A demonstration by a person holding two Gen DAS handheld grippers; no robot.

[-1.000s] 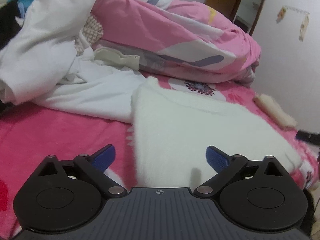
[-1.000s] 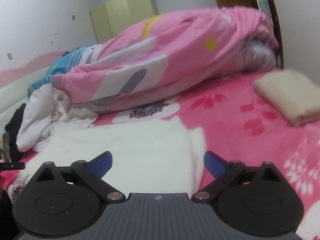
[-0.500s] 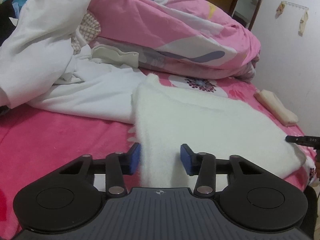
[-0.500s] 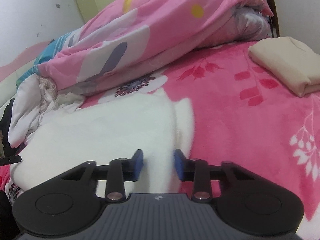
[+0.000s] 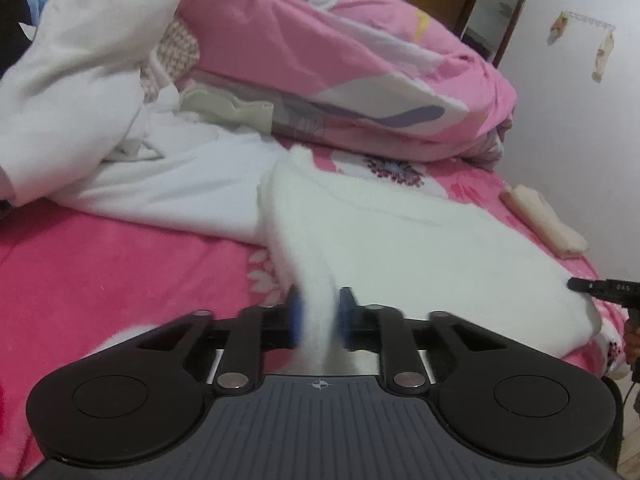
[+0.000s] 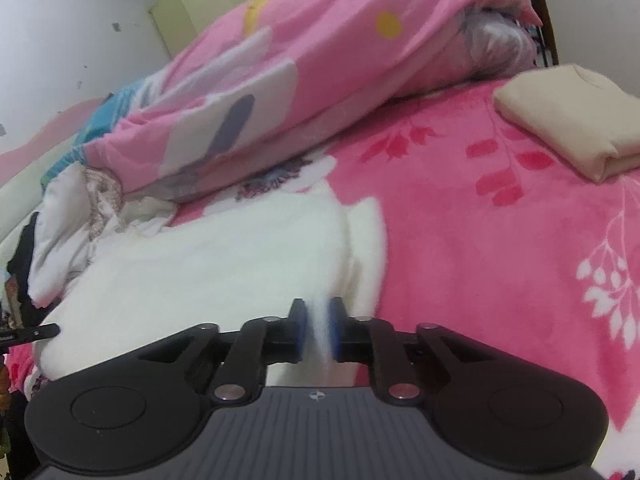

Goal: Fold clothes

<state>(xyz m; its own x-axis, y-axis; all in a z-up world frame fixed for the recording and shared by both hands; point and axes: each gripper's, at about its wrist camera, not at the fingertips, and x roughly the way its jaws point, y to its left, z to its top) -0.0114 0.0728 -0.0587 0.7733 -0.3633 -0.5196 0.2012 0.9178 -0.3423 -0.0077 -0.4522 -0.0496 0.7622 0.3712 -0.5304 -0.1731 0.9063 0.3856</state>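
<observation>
A fluffy white garment (image 5: pixel 420 248) lies spread on the pink bed cover. My left gripper (image 5: pixel 319 318) is shut on its near left edge, and the cloth rises between the blue pads. In the right wrist view the same garment (image 6: pixel 208 264) lies to the left, and my right gripper (image 6: pixel 318 330) is shut on its near right edge. The tip of the right gripper (image 5: pixel 600 286) shows at the right of the left wrist view.
A rolled pink duvet (image 5: pixel 340 72) lies across the back of the bed. A heap of white clothes (image 5: pixel 80 92) sits at the left. A folded beige garment (image 6: pixel 568 120) lies at the right. The pink floral cover (image 6: pixel 500 240) stretches to the right.
Both grippers went from wide open to shut on the white garment's near edge. The pinched cloth now lifts slightly at each gripper.
</observation>
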